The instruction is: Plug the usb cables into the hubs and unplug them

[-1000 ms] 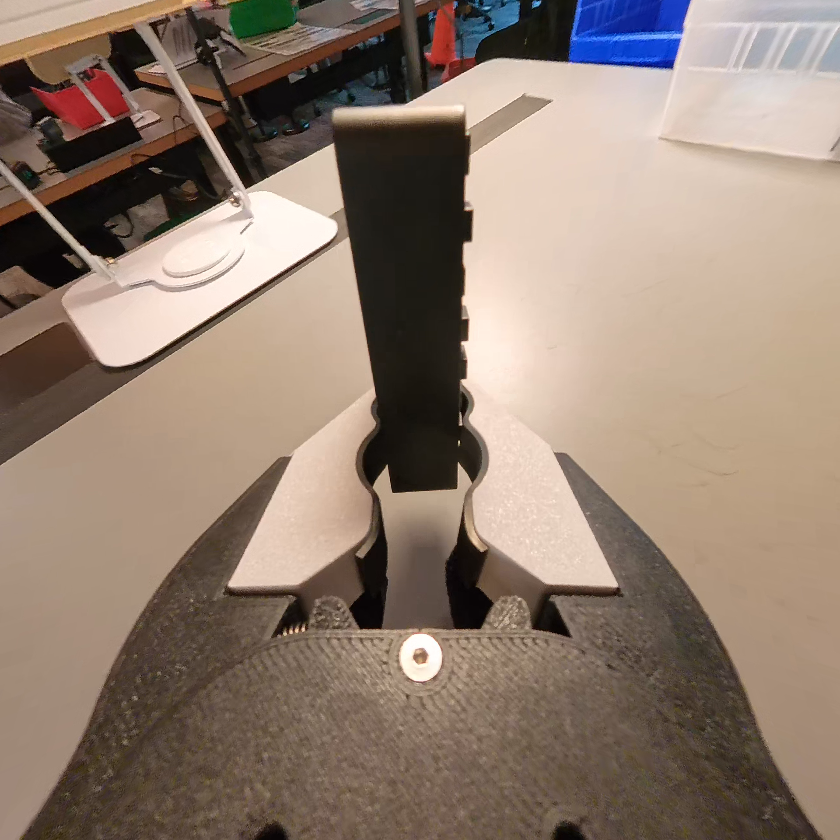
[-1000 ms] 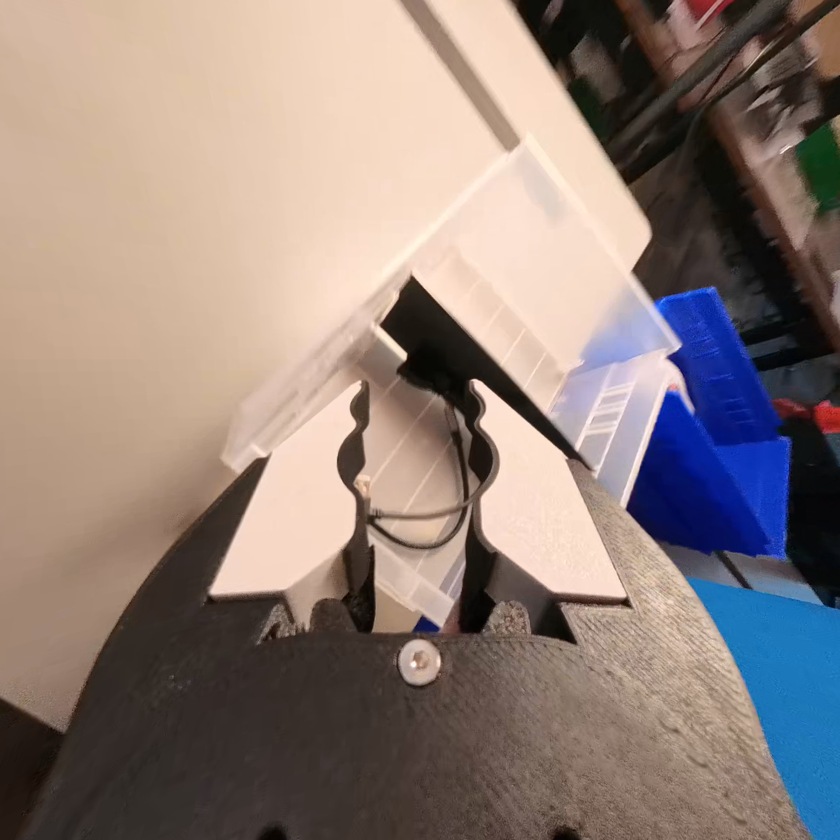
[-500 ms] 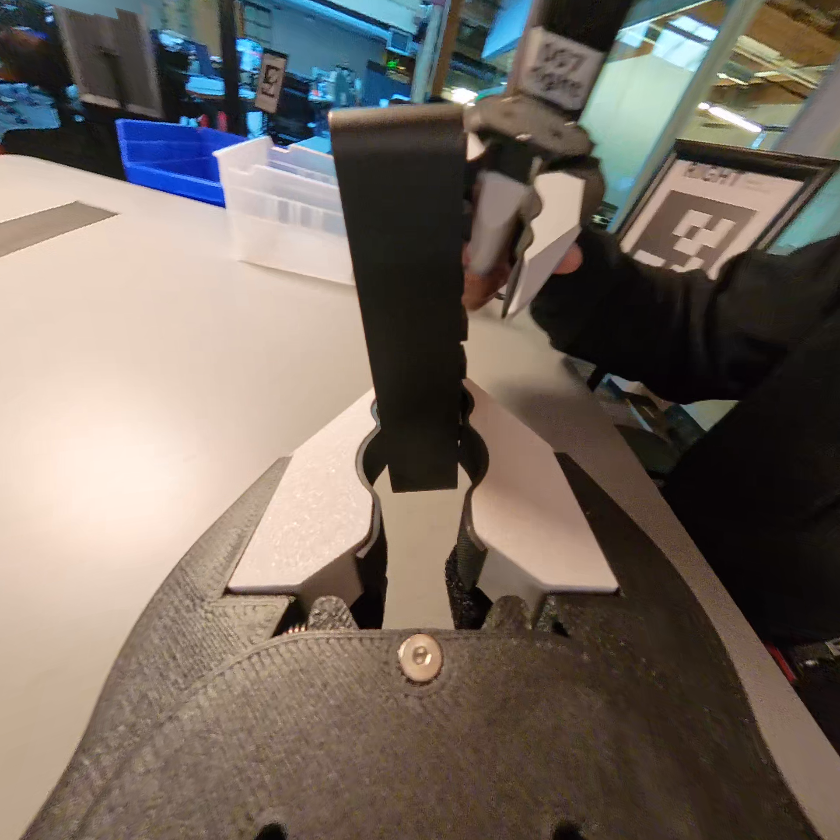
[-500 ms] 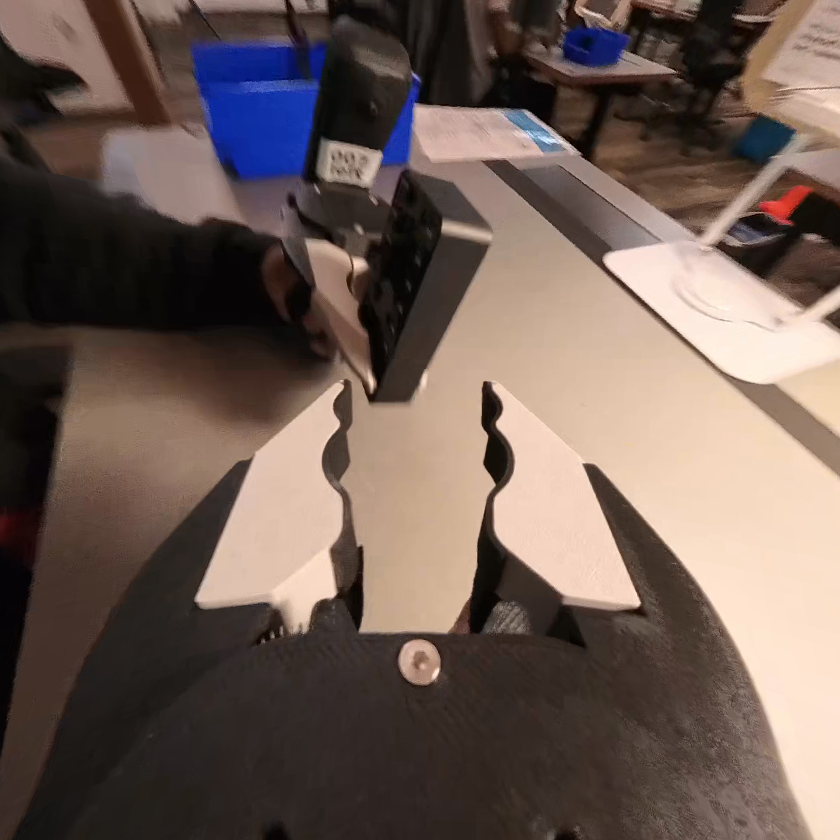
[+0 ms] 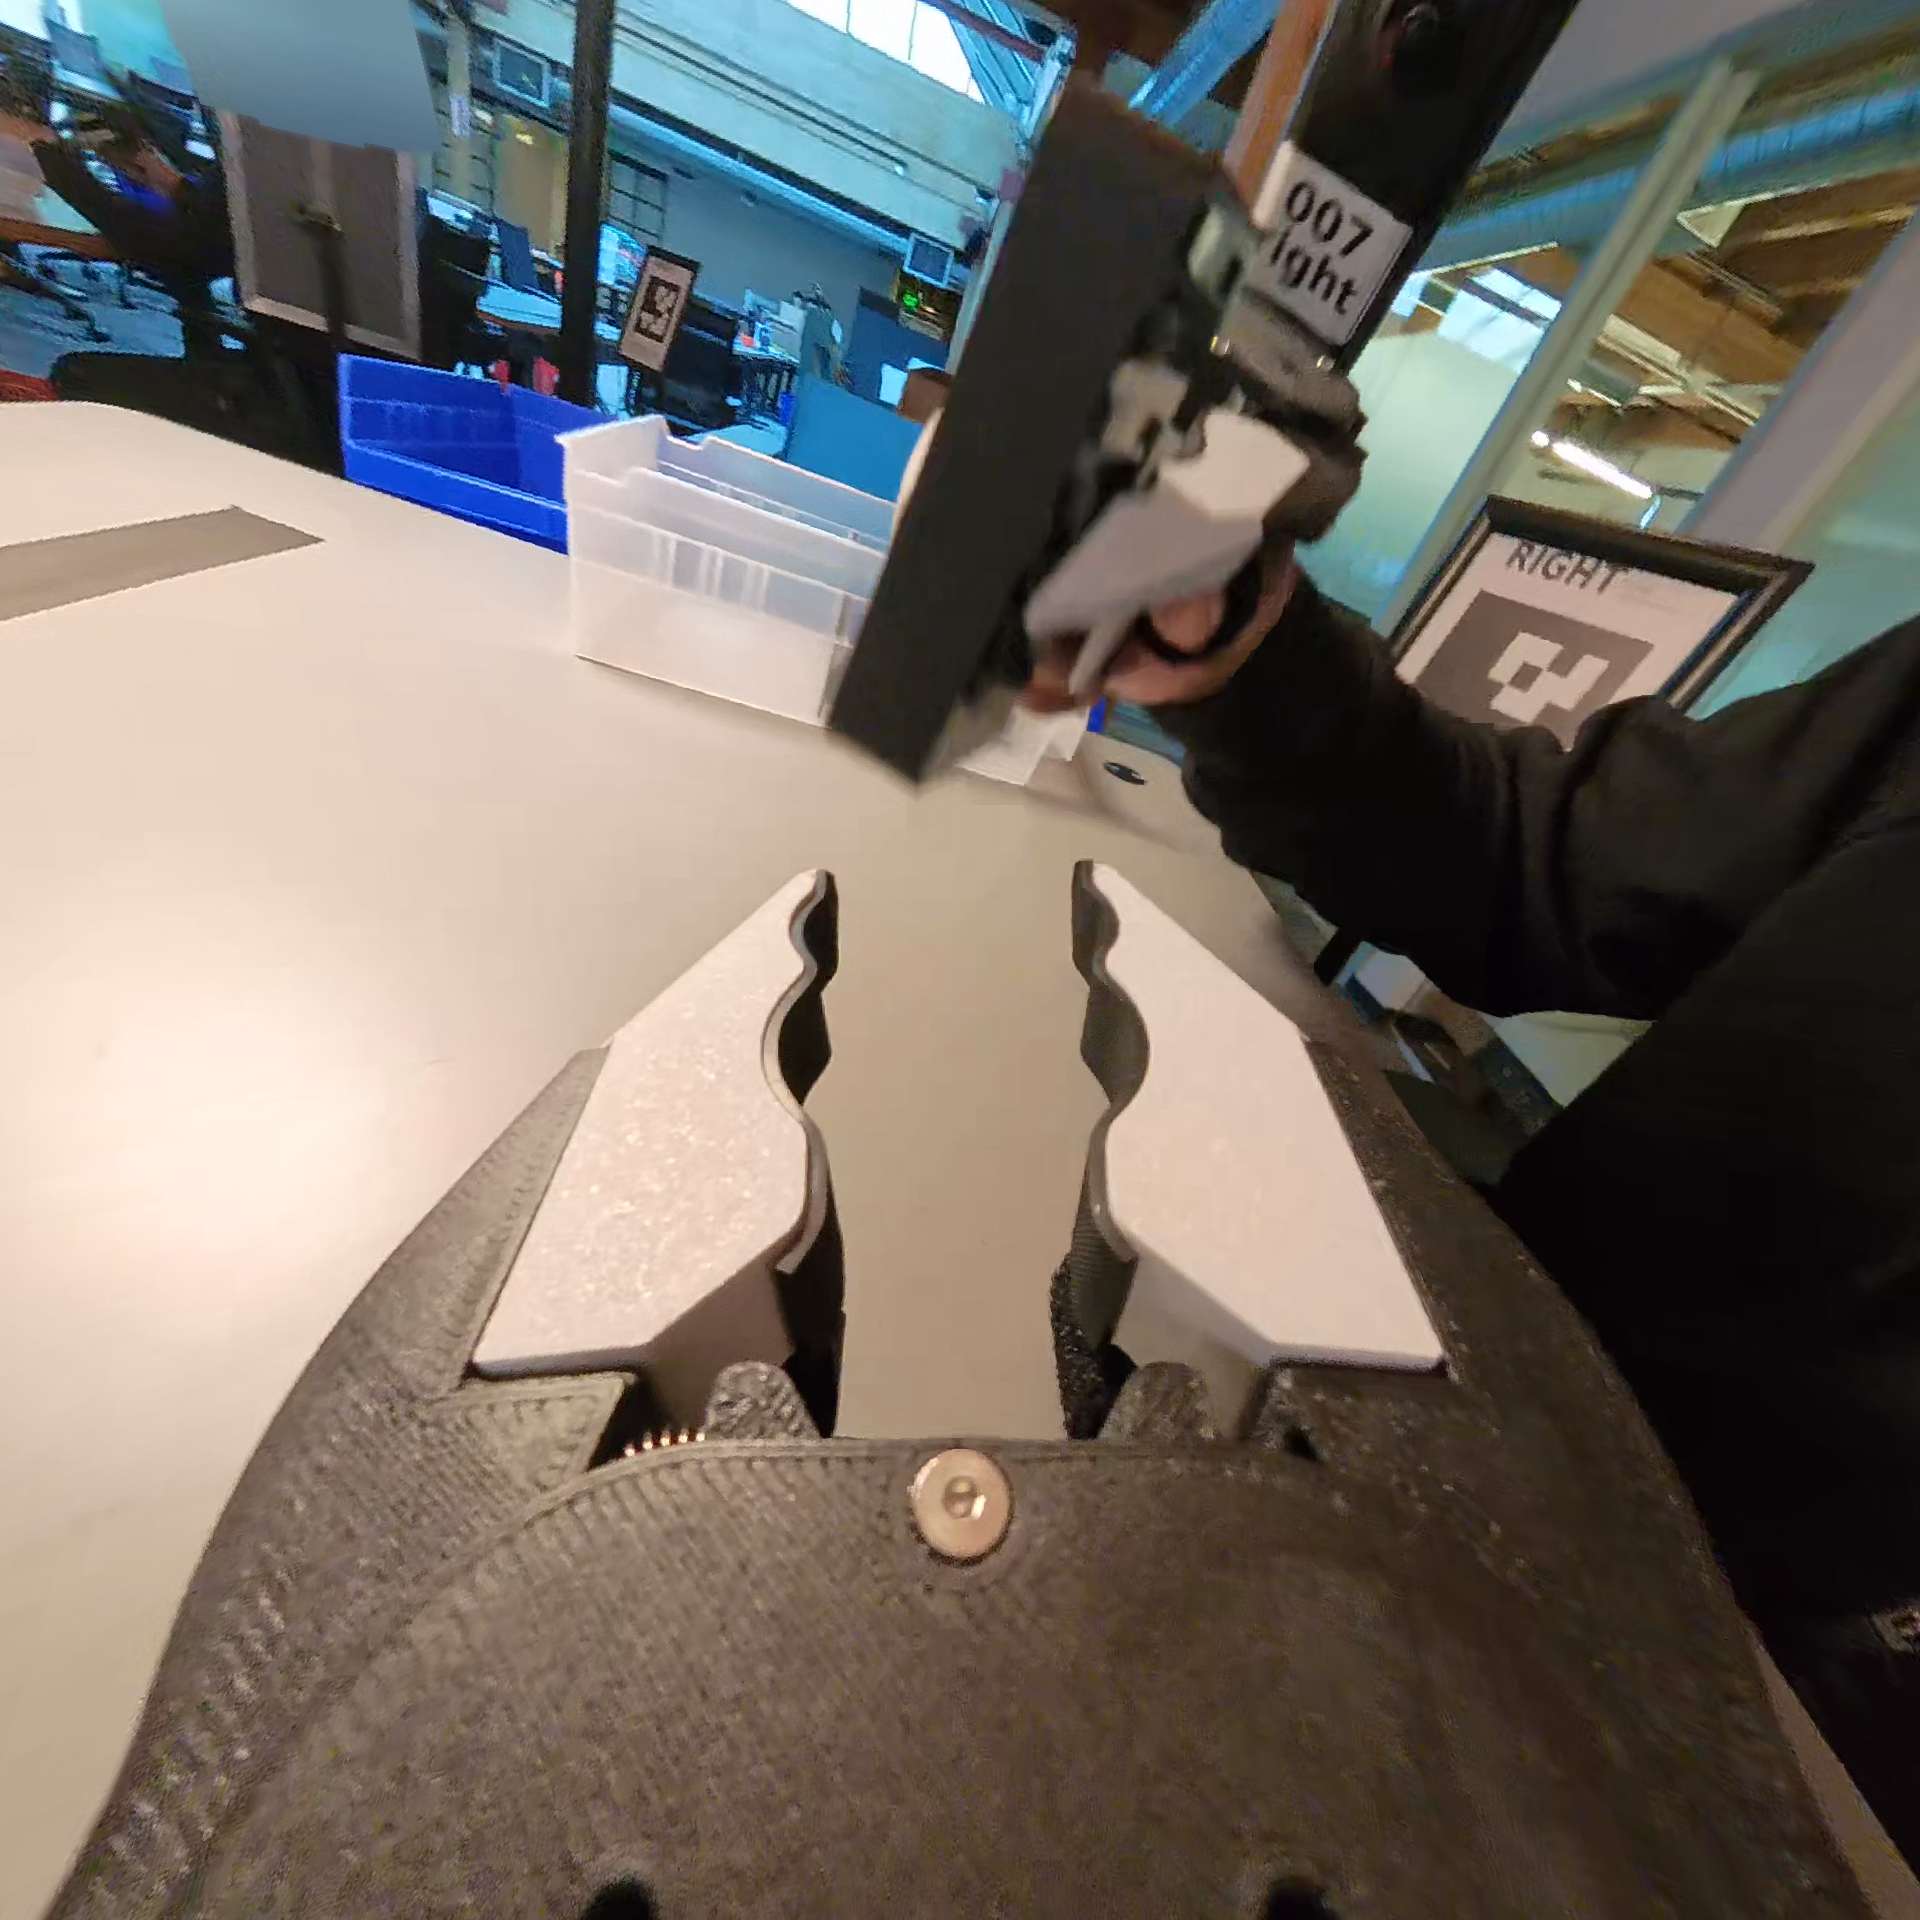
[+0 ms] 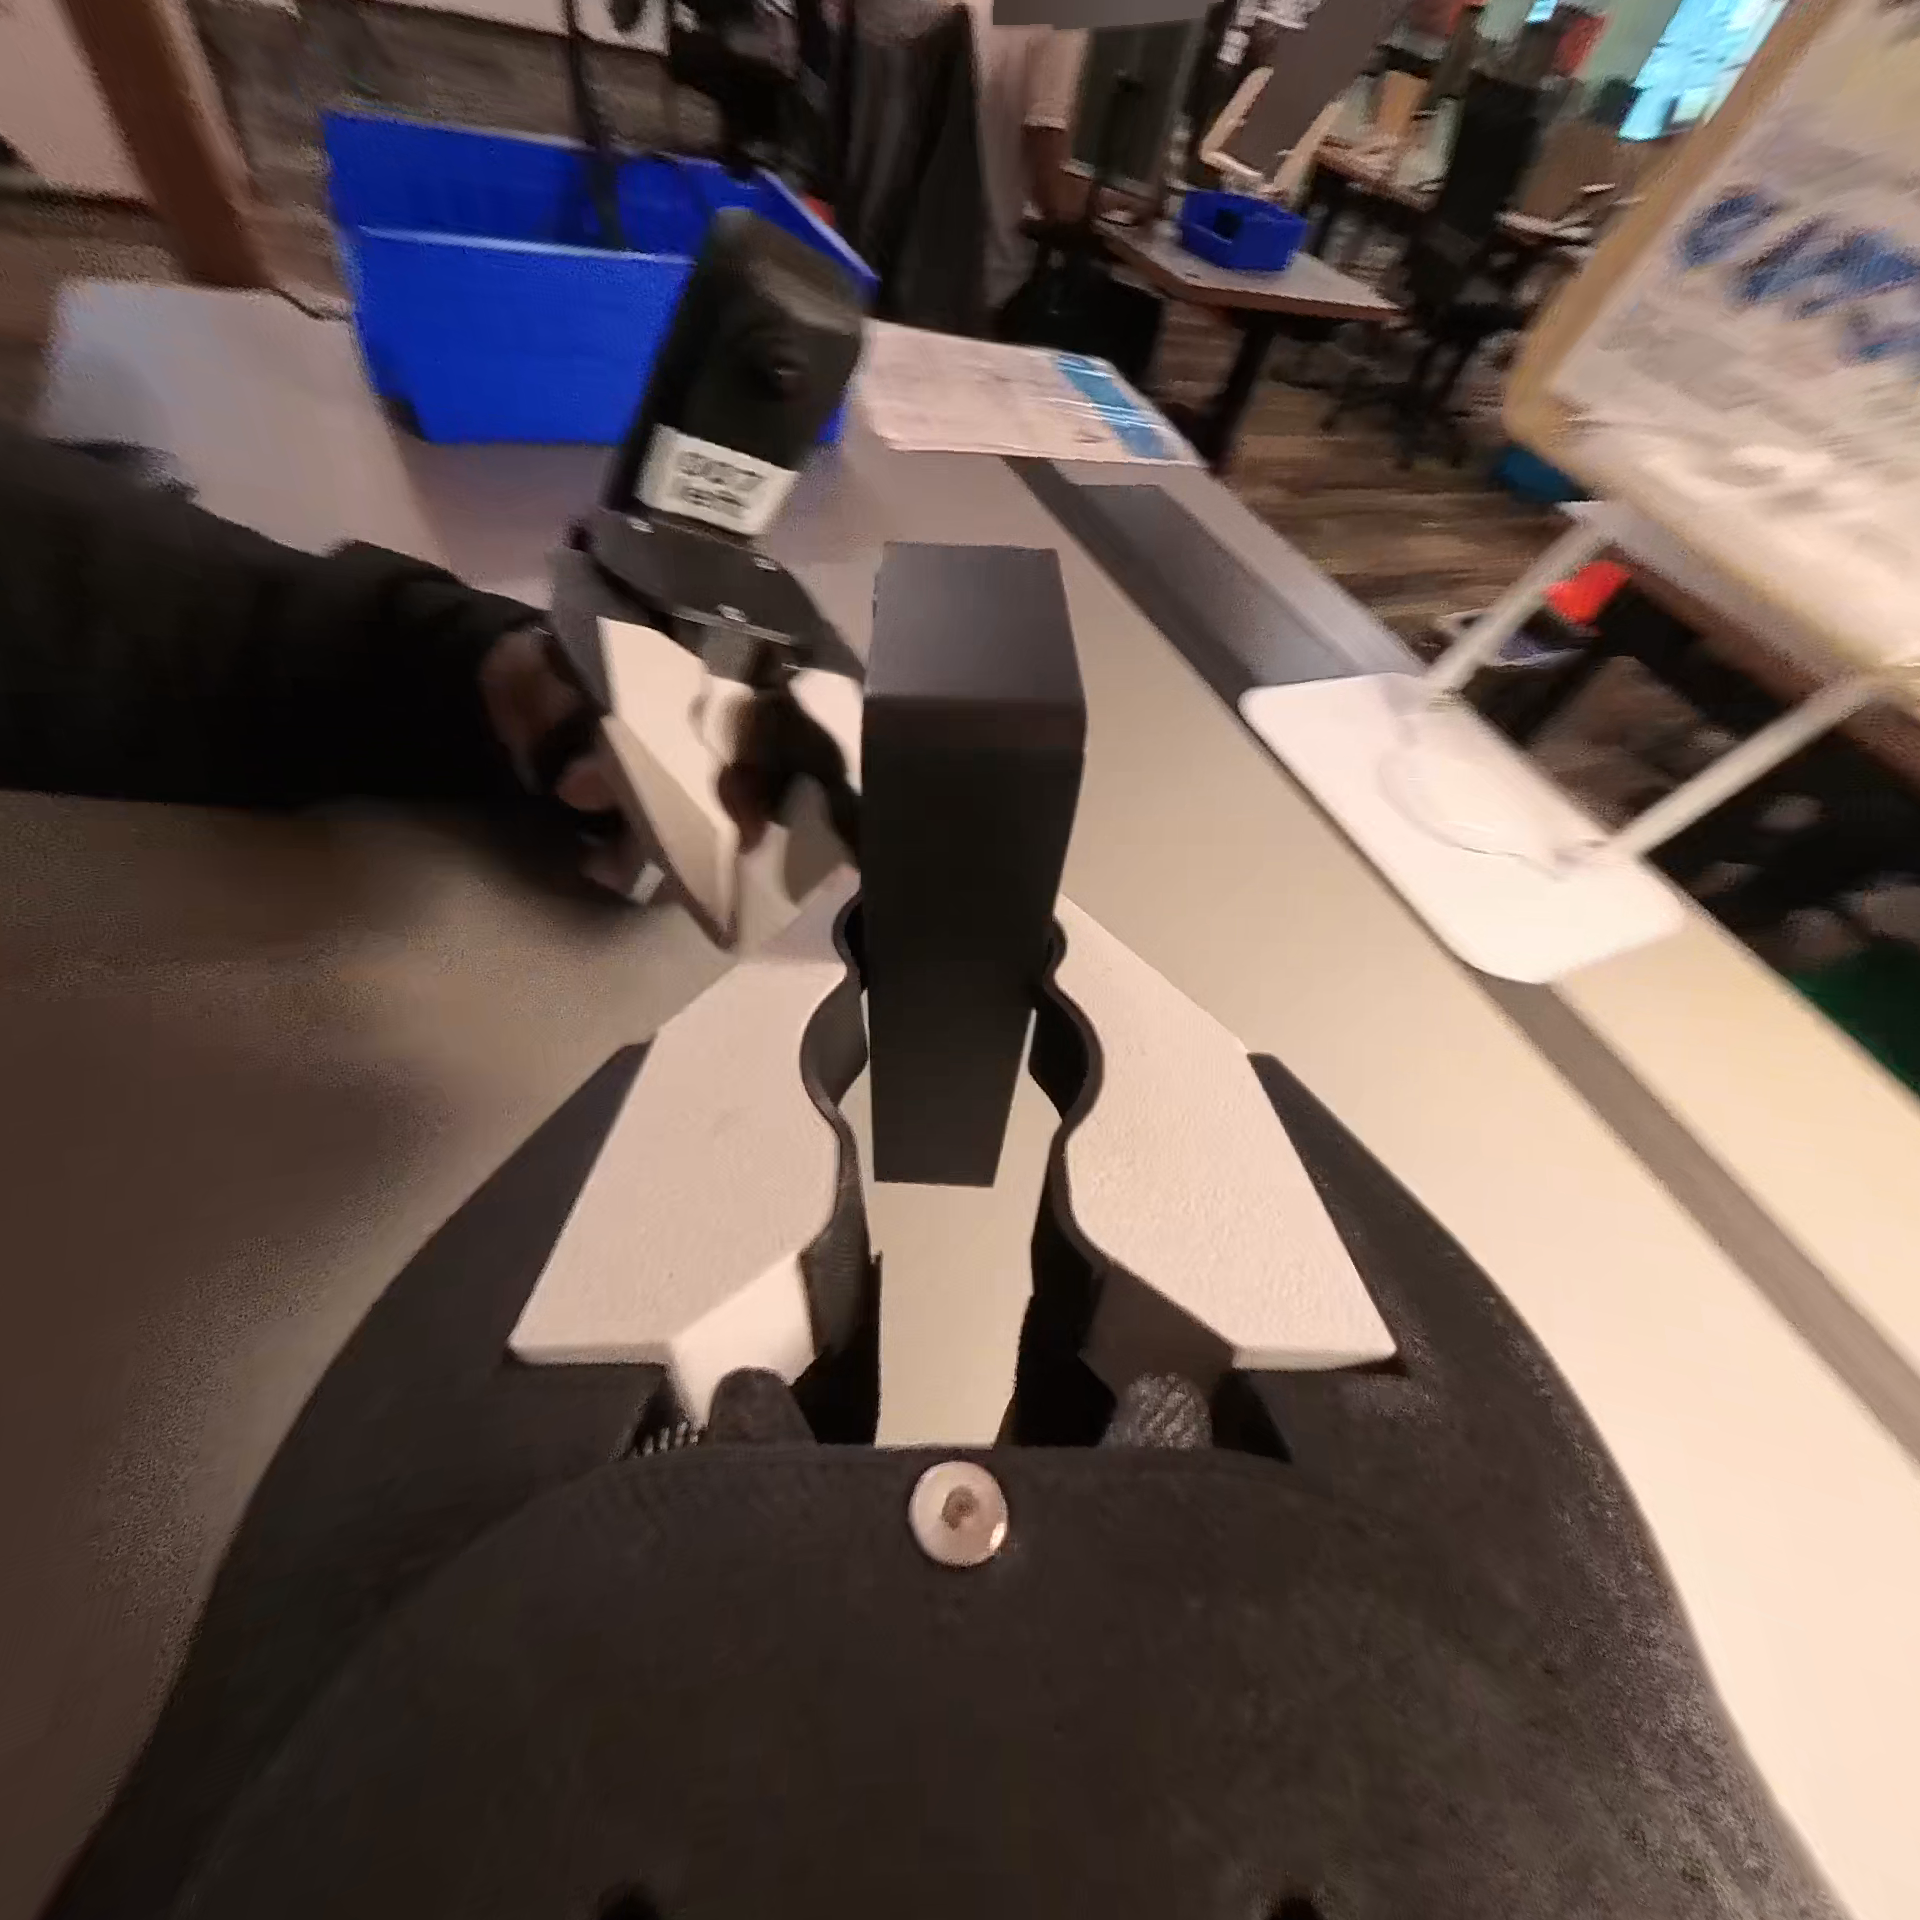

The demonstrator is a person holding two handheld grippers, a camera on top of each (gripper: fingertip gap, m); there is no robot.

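Gripping a black USB hub point(image 6: 966, 831) between its pale fingers, the right gripper point(image 6: 954, 935) holds the long block raised above the pale table point(image 6: 1351, 1195), the hub's far end pointing away from the camera. In the left wrist view the same hub point(image 5: 997, 436) shows tilted in the air on the far right, above the table point(image 5: 312, 831), with the right gripper point(image 5: 1049, 665) clamped on its lower part. The left gripper point(image 5: 951, 883) has its fingers apart with only bare tabletop between them; in the right wrist view it point(image 6: 717, 862) appears just left of the hub, carried by a hand in a dark sleeve point(image 6: 208, 655). A clear plastic bin point(image 5: 717, 561) stands on the far side of the table, with a blue bin point(image 5: 436, 457) beyond it to the left. A white lamp base point(image 6: 1444, 821) rests on the table's right side in the right wrist view. No USB cable is clearly visible in either view.
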